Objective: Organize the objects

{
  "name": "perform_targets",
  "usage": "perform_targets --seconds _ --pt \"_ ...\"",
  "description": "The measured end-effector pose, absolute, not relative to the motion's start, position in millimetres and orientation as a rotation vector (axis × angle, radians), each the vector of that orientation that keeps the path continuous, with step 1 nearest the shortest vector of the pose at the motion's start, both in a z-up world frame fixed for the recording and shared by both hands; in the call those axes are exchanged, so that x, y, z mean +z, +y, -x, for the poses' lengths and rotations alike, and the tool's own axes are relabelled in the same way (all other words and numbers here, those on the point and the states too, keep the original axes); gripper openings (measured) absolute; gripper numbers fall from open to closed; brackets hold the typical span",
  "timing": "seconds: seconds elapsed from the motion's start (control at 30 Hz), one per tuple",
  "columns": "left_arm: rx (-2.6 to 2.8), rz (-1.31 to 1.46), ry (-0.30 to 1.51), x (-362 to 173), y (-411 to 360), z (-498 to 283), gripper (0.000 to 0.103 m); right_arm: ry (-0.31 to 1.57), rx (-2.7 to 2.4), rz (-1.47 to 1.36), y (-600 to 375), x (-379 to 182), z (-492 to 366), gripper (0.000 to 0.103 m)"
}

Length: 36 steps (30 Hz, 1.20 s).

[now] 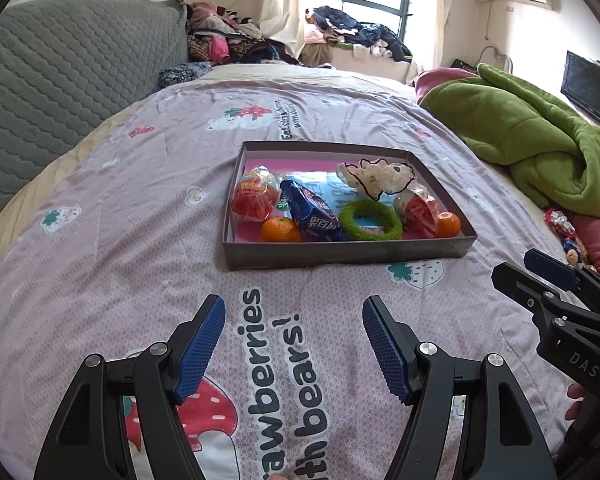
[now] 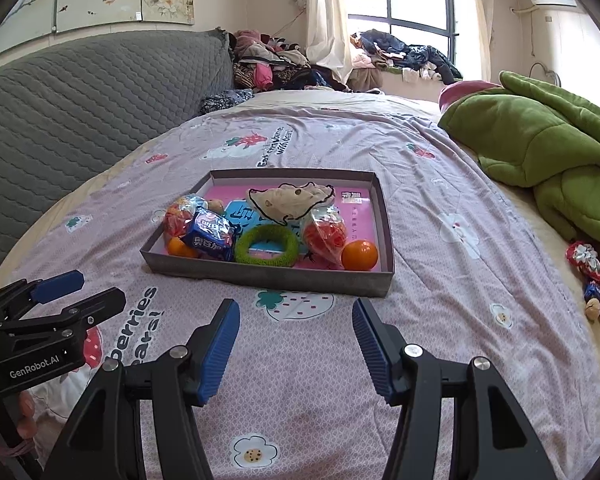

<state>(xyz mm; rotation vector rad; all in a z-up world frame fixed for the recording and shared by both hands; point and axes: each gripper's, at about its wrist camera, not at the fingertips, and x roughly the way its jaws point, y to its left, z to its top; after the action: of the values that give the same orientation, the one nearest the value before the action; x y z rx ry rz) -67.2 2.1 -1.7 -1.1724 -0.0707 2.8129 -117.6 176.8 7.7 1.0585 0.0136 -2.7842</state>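
Note:
A shallow grey box (image 1: 348, 254) (image 2: 260, 274) lies on the bed's pink printed sheet. It holds two oranges (image 1: 280, 230) (image 2: 360, 255), two red snack bags (image 1: 254, 198) (image 2: 326, 234), a blue wrapped pack (image 1: 314, 216) (image 2: 210, 234), a green ring (image 1: 370, 220) (image 2: 267, 245) and a cream fabric piece (image 1: 376, 176) (image 2: 292, 198). My left gripper (image 1: 294, 308) hovers open over the sheet, short of the box, with nothing between its fingers. My right gripper (image 2: 296, 312) is likewise open and bare, just before the box's near wall.
A green blanket (image 1: 532, 136) (image 2: 548, 144) is heaped at the right. Loose wrapped snacks (image 1: 562, 226) (image 2: 588, 268) lie by the right bed edge. A grey quilted headboard (image 1: 60, 80) stands left; clothes piles sit at the back under the window.

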Motion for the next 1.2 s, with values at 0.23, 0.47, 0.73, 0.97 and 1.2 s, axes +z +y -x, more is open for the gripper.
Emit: perform_targets --seconds 0.23,0.47,0.73,0.97,1.2 --pt "2.810 1.151 -0.066 0.2 4.5 64.2 0.073 0.016 -2.784 -1.045 176.2 6.5 115.8 0.058" --pt "2.807 1.152 -0.060 -2.3 5.3 64.2 0.073 0.019 -2.774 -1.059 174.2 2.0 116.5 0.058" --pt "2.809 1.150 -0.063 -6.4 4.9 64.5 0.073 0.008 -2.757 -1.090 173.7 -5.9 116.2 0.058" --pt "2.806 1.165 -0.052 -12.2 6.3 65.2 0.073 0.011 -2.750 -1.112 172.7 -12.4 117.1 0.058" --pt "2.797 1.173 -0.044 -14.6 7.4 65.7 0.073 0.015 -2.741 -1.120 172.0 -15.2 117.0 0.058"
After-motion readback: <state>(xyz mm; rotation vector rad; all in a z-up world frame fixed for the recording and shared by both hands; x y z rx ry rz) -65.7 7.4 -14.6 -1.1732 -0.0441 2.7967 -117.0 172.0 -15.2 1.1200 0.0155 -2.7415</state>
